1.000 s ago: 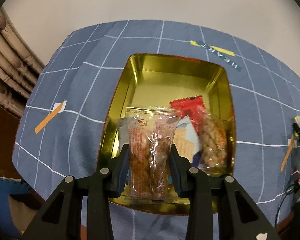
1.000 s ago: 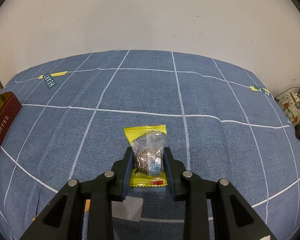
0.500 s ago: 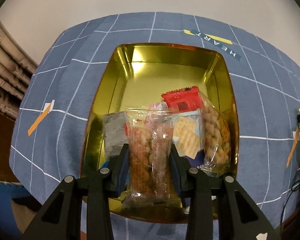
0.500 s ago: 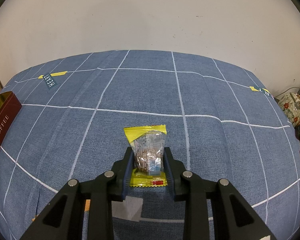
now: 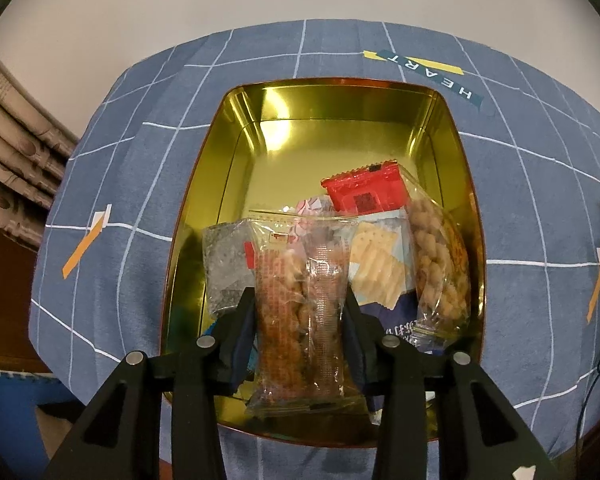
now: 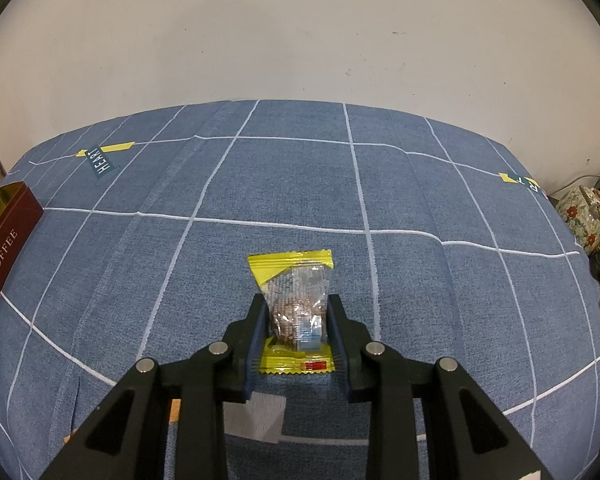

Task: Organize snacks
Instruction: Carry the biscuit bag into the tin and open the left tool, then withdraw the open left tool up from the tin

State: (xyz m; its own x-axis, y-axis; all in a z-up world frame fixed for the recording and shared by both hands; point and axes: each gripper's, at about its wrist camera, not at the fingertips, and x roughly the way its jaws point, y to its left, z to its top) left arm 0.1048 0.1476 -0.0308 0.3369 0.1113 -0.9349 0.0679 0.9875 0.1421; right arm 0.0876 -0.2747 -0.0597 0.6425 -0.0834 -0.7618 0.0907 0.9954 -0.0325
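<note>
Through the left wrist camera I look steeply down into the gold tin (image 5: 236, 184), which sits on the blue checked cloth (image 5: 140, 200). My left gripper (image 5: 300, 312) has a clear packet of brown twists (image 5: 300, 320) standing upright between its fingers, and the jaws are opening — the packet is still between them, its lower end over the tin's near edge. Behind it the tin's near half holds a heap of snacks: a red packet (image 5: 364, 194), a cracker packet (image 5: 374, 260), a clear bag of twisted snacks (image 5: 440, 264) against the right wall and a grey packet (image 5: 224, 260) on the left. The far half of the tin is bare metal.

Through the right wrist camera my right gripper (image 6: 298, 320) is pinching a yellow-edged snack packet (image 6: 296, 300) — the fingers press on both its sides, just above the cloth. At the far left edge a maroon tin side reading TOFFEE (image 6: 4, 240) shows.
</note>
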